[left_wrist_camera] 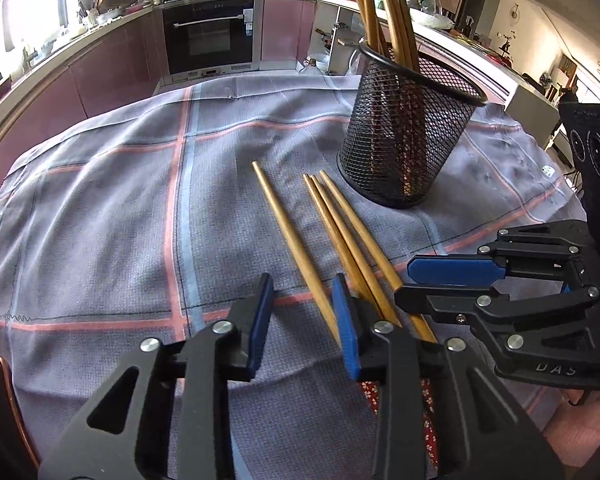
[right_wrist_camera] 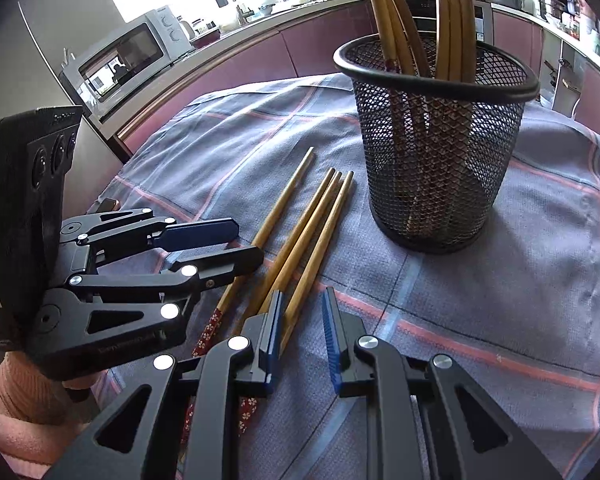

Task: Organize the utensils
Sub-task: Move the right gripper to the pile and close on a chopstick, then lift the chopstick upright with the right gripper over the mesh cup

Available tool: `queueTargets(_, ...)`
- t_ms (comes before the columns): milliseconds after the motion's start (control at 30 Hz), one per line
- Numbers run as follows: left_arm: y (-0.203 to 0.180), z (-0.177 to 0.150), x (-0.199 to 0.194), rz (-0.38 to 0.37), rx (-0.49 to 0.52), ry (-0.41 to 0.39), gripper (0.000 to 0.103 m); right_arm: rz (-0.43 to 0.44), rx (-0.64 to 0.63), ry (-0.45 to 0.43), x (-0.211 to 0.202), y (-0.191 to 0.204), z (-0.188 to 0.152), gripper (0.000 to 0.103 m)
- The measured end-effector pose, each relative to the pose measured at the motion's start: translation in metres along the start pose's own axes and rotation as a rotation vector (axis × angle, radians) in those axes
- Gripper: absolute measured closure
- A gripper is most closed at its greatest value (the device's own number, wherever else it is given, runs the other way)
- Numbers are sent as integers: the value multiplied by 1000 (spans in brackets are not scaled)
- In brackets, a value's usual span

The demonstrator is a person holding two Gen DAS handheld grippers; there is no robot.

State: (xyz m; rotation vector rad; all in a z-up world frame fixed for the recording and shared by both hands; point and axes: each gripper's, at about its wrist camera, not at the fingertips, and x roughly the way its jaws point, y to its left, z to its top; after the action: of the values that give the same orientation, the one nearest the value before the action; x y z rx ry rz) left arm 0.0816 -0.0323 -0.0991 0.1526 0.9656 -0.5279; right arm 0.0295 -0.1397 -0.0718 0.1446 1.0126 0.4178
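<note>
While both pairs of jaws stand part open with only cloth showing between the pads, neither grips anything: the left gripper [left_wrist_camera: 302, 294] has the single chopstick [left_wrist_camera: 284, 224] running in beside its right-hand pad, and the right gripper [right_wrist_camera: 303, 297] has the three bunched chopsticks [right_wrist_camera: 312, 216] sliding behind its left-hand pad. All four lie loose on the checked cloth [left_wrist_camera: 120, 220], thin tips pointing far, toward the black mesh cup [left_wrist_camera: 408, 136] that stands upright just beyond and to the right, already holding several tall chopsticks [left_wrist_camera: 384, 12]. The likely trouble is in the pinch. The three sticks touch each other, so closing there could catch two, or nip one off-centre and roll it away; jaws set too low could bunch the cloth instead. The two grippers also sit near each other, and a careless swing could knock them together or nudge the light cup over. Only the right wrist view shows the red flowered handle ends [right_wrist_camera: 210, 328], a pink sleeve [right_wrist_camera: 12, 400] and the left fingers from the side; the left view shows the right fingers poised over the bundle.
</note>
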Motion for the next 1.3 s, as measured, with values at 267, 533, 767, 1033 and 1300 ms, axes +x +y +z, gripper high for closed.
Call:
queueTargets(267, 6, 21, 12, 2, -9, 33, 74, -25, -13, 1, 4, 1, 9, 85)
queueTargets(533, 7, 26, 16, 10, -29, 48, 89, -44, -18, 4, 9, -3, 16, 87)
queueTargets(767, 7, 13, 9, 1, -65, 51, 93, -48, -25, 17, 6, -6, 15, 92)
queueTargets(1033, -2, 13, 9, 25, -34, 63, 90, -65, -44, 20, 12, -2, 21, 92)
queueTargets(1300, 9, 11, 2, -3, -128, 43, 95, 2, 12, -2, 5, -12, 18, 97)
